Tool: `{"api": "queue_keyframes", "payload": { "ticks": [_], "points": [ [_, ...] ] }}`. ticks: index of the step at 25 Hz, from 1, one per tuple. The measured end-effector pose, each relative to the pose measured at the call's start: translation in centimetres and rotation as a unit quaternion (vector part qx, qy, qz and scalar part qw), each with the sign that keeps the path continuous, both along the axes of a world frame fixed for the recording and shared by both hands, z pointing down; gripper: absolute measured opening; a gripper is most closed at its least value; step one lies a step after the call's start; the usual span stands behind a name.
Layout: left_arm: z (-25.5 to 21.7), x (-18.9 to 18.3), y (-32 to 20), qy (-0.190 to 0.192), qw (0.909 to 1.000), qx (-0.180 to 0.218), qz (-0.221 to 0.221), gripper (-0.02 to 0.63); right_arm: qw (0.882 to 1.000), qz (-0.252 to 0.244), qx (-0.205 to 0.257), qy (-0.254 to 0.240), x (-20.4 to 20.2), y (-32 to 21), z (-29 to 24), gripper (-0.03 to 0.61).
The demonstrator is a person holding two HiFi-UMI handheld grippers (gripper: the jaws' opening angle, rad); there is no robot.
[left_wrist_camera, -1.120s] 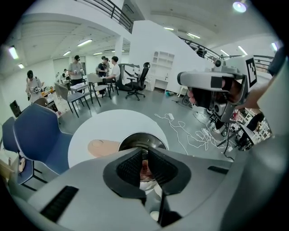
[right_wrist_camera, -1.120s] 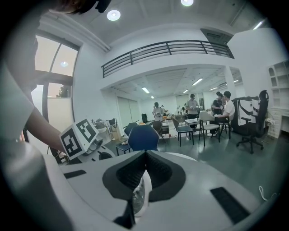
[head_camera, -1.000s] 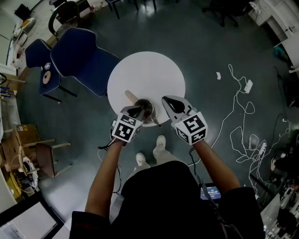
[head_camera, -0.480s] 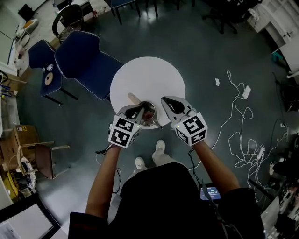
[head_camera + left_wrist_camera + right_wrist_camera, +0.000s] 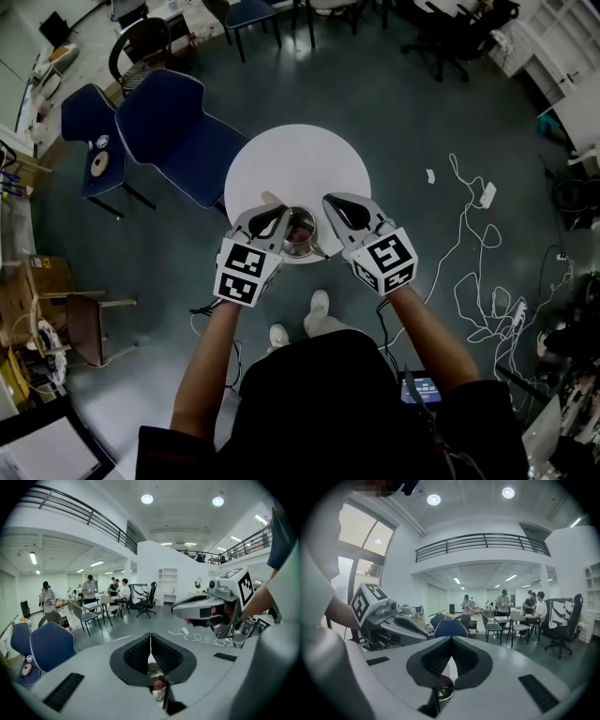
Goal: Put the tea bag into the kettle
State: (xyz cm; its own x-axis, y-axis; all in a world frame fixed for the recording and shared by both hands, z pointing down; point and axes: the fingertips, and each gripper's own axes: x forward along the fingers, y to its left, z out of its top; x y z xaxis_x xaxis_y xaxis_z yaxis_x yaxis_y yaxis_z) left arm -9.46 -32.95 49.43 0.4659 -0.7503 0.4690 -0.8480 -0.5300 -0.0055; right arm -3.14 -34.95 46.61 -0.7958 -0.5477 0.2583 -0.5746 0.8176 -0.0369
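Note:
A small steel kettle [image 5: 300, 231] stands at the near edge of the round white table [image 5: 300, 155], and something reddish, the tea bag [image 5: 159, 685], lies inside it. My left gripper [image 5: 272, 218] hovers at the kettle's left rim with its jaws shut. In the left gripper view a thin pale line, seemingly the bag's string, runs between the jaws of the left gripper [image 5: 150, 656], straight above the kettle [image 5: 157, 689]. My right gripper [image 5: 341, 208] hangs beside the kettle's right rim. It is shut and holds nothing, and in its own view the right gripper [image 5: 451, 660] has the kettle [image 5: 443, 689] below its jaws.
A tan wooden piece [image 5: 270, 199] sticks out from the kettle toward the table's middle. Two blue chairs [image 5: 169, 127] stand close to the table's left side. White cables [image 5: 478, 244] trail over the floor on the right. The person's shoes [image 5: 319, 305] are under the near edge.
My left gripper has drawn back slightly toward the person, from over the kettle's mouth to its left rim. The right gripper has held its place.

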Motion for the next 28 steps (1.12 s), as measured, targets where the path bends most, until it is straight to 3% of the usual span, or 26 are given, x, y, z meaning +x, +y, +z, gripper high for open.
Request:
{"api": "queue_keyframes", "payload": {
  "ticks": [3, 9, 13, 22, 28],
  "points": [
    [-2.4, -0.6, 1.0, 0.015, 0.9993, 0.035, 0.001, 0.018, 1.000, 0.001, 0.014, 0.001, -1.0, 1.0, -1.5, 0.018],
    [-5.9, -1.3, 2.9, 0.077, 0.9953, 0.057, 0.010, 0.018, 1.000, 0.001, 0.028, -0.008, -2.9, 2.7, -3.6, 0.018],
    [-8.0, -2.3, 3.8, 0.075, 0.9930, 0.090, 0.012, 0.018, 0.999, 0.009, 0.039, -0.011, -3.5, 3.8, -4.8, 0.018],
    [-10.6, -3.7, 7.2, 0.095, 0.9886, 0.116, 0.016, 0.018, 0.998, 0.028, 0.056, -0.021, -4.3, 7.1, -7.3, 0.018],
    [-12.3, -4.2, 9.8, 0.088, 0.9865, 0.135, 0.028, 0.018, 0.996, 0.039, 0.074, -0.024, -4.6, 9.4, -9.1, 0.018]
  ]
}}
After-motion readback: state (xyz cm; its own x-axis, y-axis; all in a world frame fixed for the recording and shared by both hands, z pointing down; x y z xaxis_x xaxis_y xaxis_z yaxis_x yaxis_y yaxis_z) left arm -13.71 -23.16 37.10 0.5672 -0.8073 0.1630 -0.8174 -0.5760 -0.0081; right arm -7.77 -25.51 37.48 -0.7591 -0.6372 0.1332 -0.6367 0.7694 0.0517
